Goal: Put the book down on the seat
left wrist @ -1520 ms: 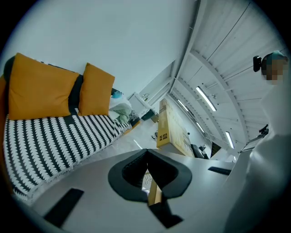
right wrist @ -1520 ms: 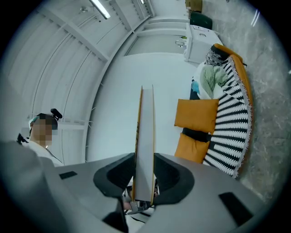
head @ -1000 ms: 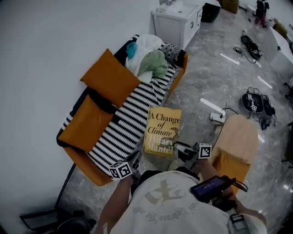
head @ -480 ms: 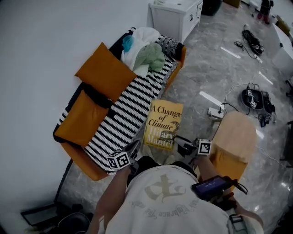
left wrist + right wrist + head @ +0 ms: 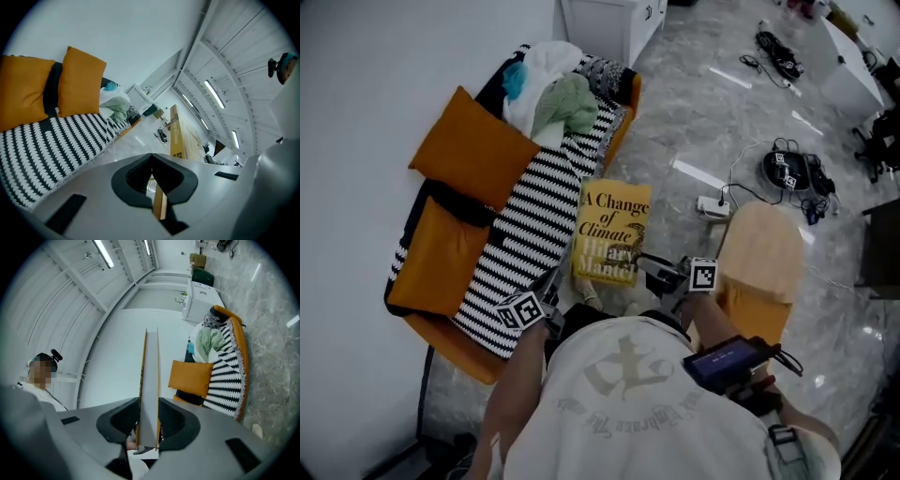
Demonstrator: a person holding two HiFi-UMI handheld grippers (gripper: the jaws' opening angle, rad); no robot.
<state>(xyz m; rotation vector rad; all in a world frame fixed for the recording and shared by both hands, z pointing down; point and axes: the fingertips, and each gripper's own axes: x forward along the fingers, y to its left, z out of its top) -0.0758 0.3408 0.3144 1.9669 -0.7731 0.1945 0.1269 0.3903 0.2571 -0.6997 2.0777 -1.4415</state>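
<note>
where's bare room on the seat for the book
The striped seat is bare along its front, between the two orange cushions at the back and the seat's edge, nearest the book. The far end is crowded with a clothes pile.

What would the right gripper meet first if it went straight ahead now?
The right gripper holds the book; beyond it, probably the striped seat, though depth is unclear.

Sofa (image 5: 517,251) stands along the wall, left. Cushions (image 5: 472,150) lean at its back; clothes pile (image 5: 555,94) occupies its far end. Book (image 5: 609,232) sits just right of the sofa; stool (image 5: 759,261) further right, power strip (image 5: 711,204) beyond.
</note>
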